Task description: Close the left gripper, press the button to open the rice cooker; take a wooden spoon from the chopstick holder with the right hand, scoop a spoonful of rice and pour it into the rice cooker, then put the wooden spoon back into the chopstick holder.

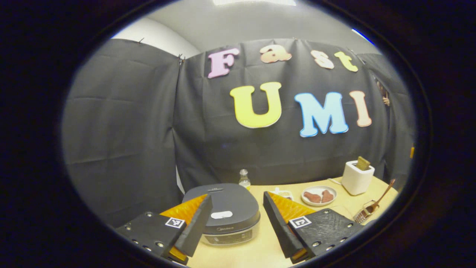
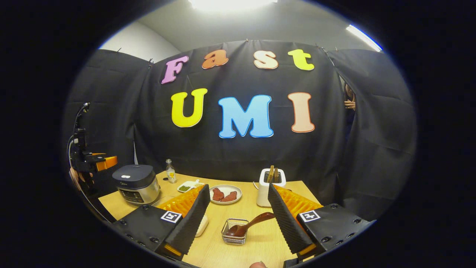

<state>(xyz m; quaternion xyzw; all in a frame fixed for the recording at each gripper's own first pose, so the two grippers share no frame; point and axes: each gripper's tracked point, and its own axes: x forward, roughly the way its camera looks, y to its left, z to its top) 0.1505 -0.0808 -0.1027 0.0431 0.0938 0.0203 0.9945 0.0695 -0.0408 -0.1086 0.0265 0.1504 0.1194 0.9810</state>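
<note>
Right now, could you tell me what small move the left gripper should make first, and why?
Probably close the left gripper first. Its fingers stand wide apart, framing the rice cooker, whose lid is down and whose white button sits untouched between them. Shut fingers would give one firm tip to press the button. The wooden spoon rests in its wire holder, so the right gripper can wait.

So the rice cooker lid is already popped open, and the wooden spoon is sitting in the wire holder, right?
Not quite. The rice cooker has its lid down, closed, as the left gripper view shows, with the left gripper open in front of it. The wooden spoon does sit in the wire holder, seen in the right gripper view.
</note>
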